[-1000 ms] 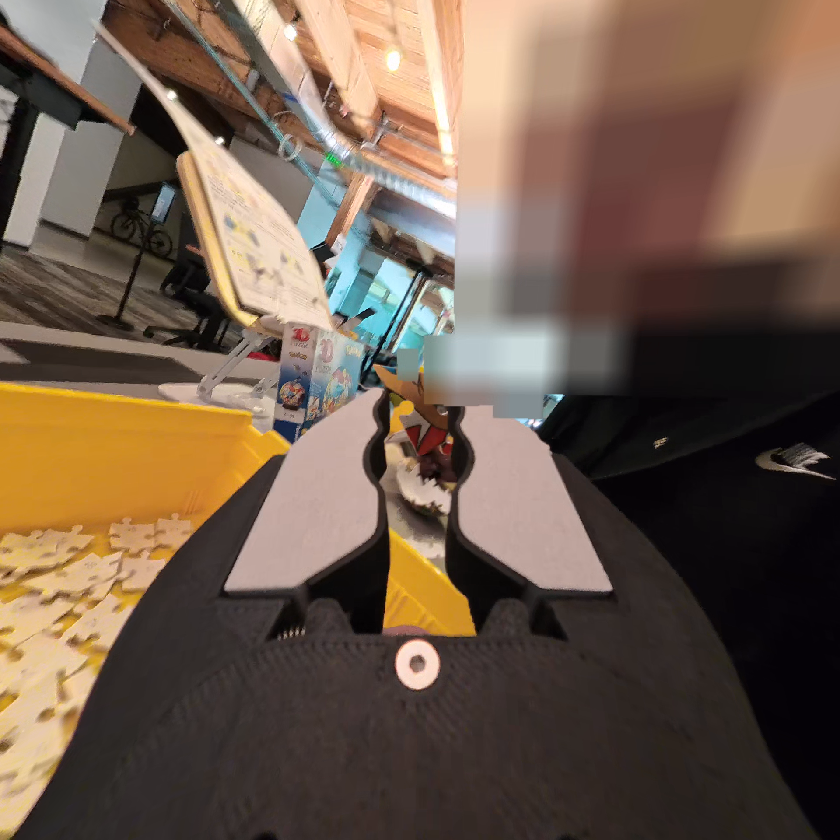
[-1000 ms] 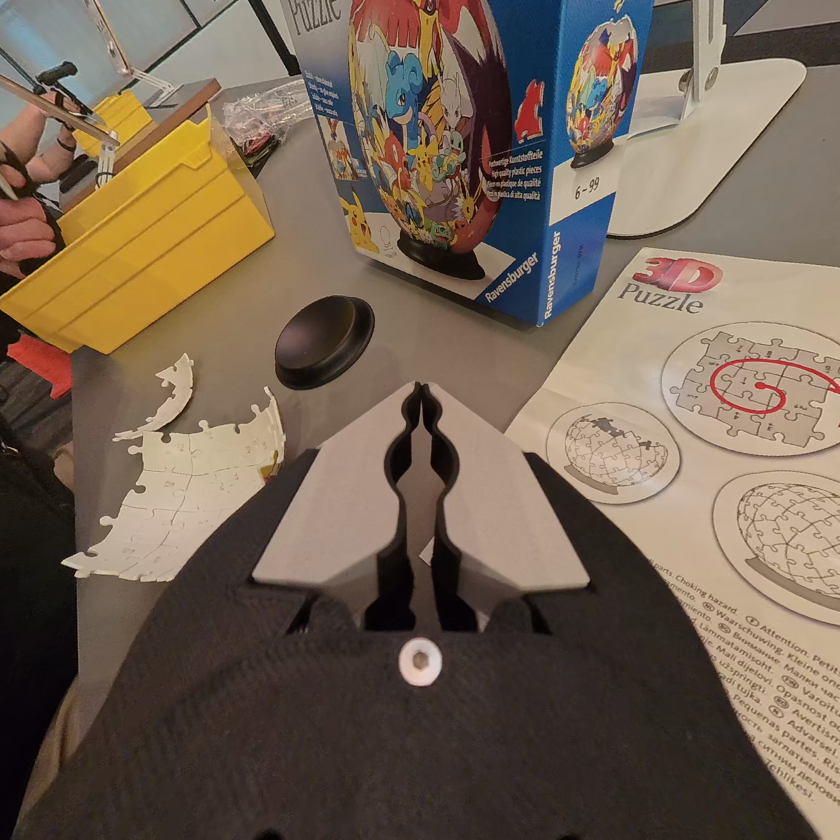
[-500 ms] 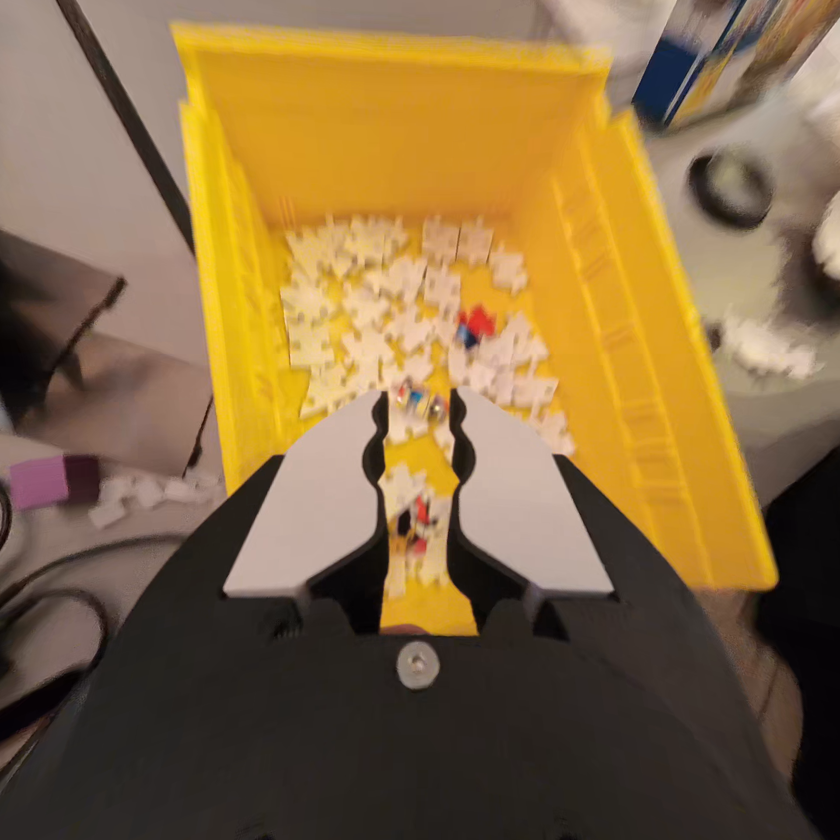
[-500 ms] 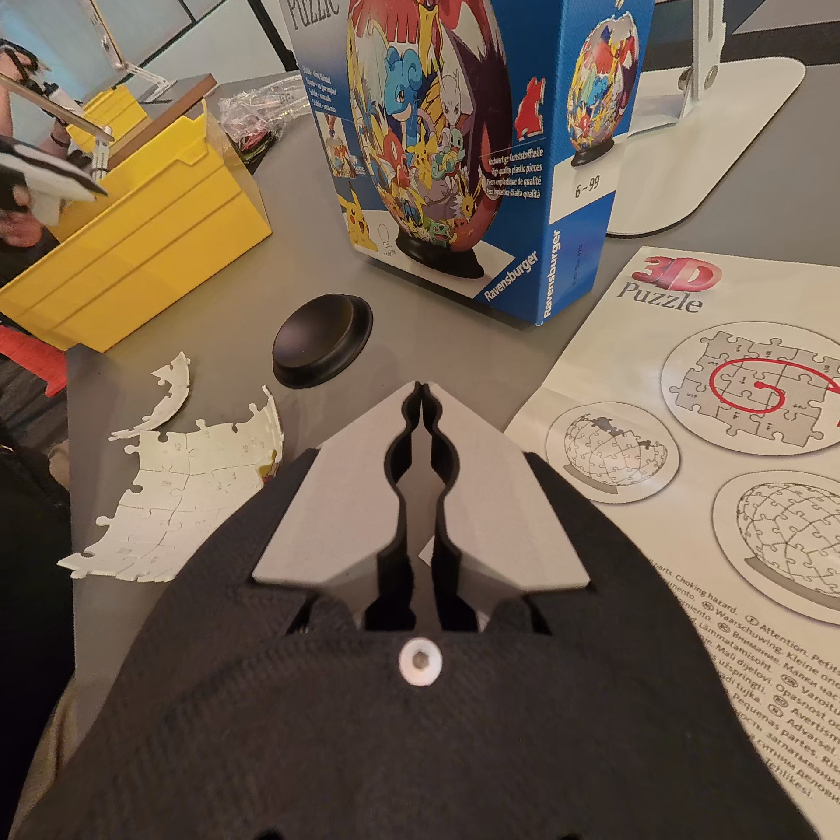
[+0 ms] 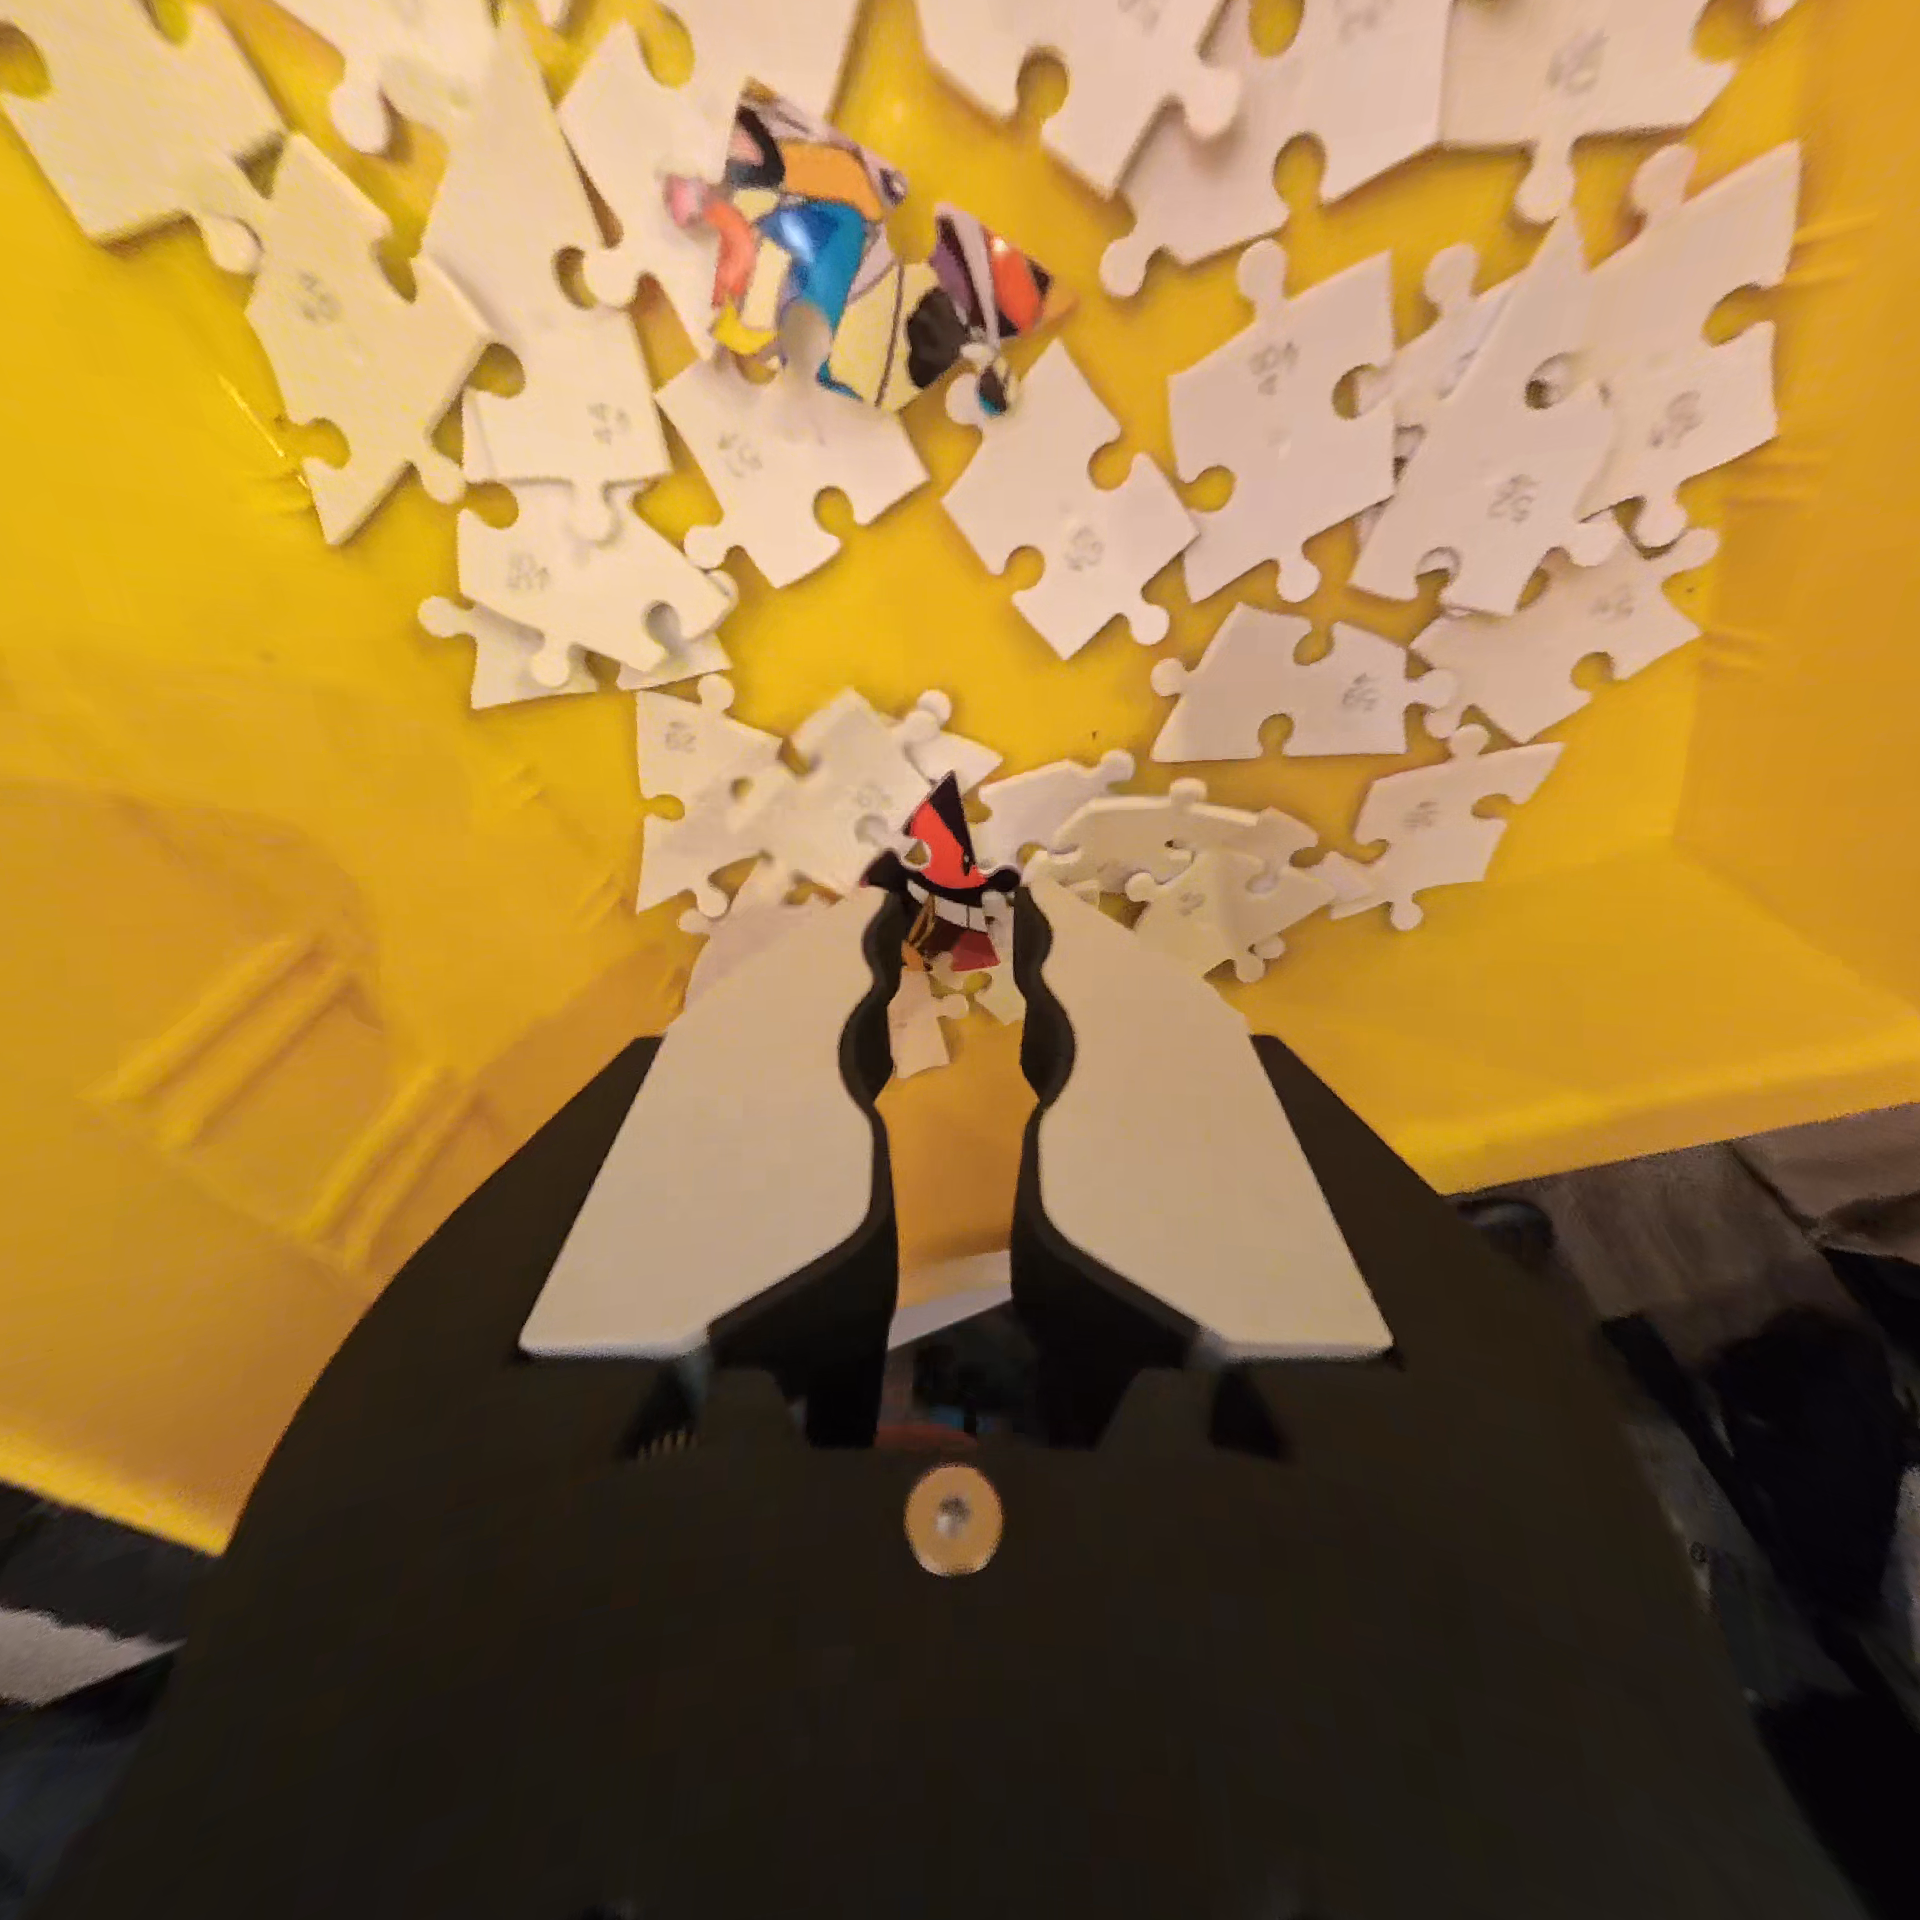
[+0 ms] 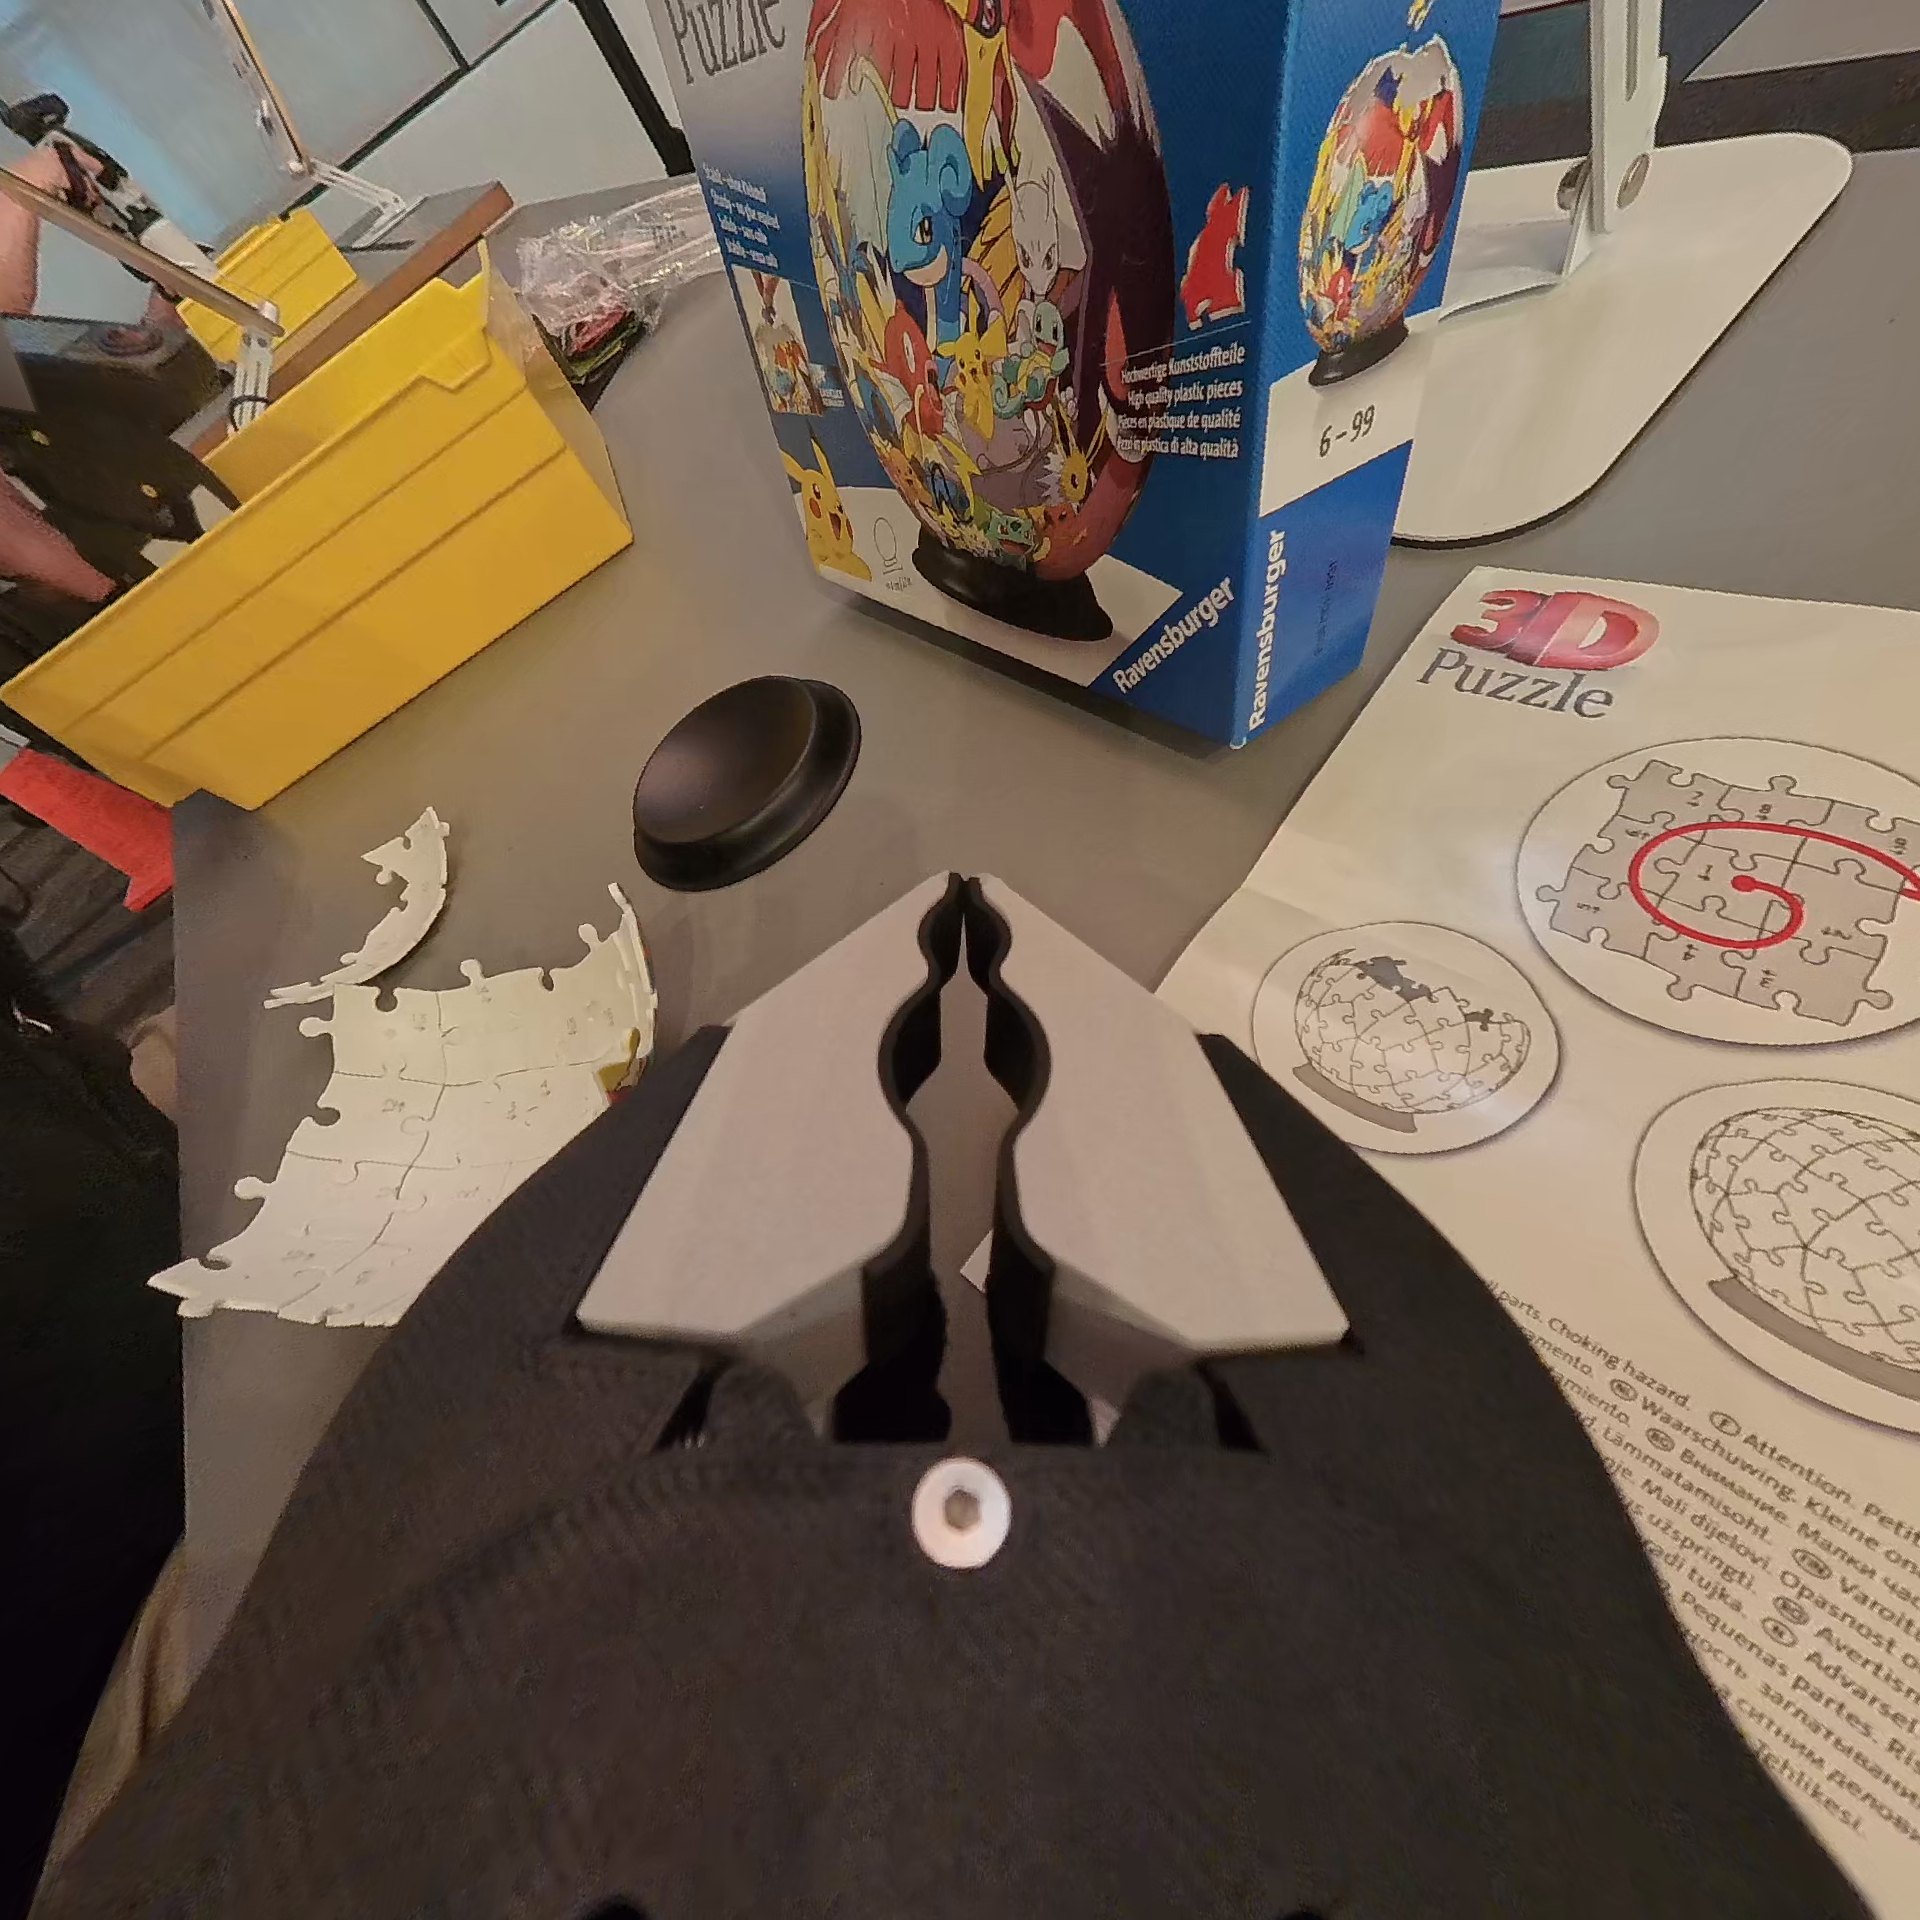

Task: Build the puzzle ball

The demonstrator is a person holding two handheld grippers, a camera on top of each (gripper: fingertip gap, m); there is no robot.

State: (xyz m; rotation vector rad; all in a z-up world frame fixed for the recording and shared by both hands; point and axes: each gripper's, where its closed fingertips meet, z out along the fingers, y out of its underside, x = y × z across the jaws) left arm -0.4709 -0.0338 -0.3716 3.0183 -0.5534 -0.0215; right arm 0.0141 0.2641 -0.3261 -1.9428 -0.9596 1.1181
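My left gripper point(image 5: 951, 894) is open, low inside the yellow bin point(image 5: 260, 935). Its fingertips stand on either side of a red, black and white puzzle piece point(image 5: 943, 847) lying among several loose white-backed pieces point(image 5: 1081, 520). Two more coloured pieces point(image 5: 831, 270) lie picture side up farther in. My right gripper point(image 6: 958, 883) is shut and empty above the grey table. To its left lie a curved joined section of the ball point(image 6: 447, 1122), white side up, and a small curved strip point(image 6: 400, 904). The black ball stand point(image 6: 743, 795) sits just ahead.
The blue puzzle box point(image 6: 1039, 343) stands behind the stand. An instruction sheet point(image 6: 1558, 1039) covers the table on the right. A white holder base point(image 6: 1621, 312) is at the back right. The yellow bin point(image 6: 332, 561) sits at the table's left edge, with a person's arm beside it. The gap from one gripper's tips to the other's is roughly 55 cm.
My left gripper swung from pointing up at the room down into the yellow bin and closed in on the pieces. The right gripper has not moved.
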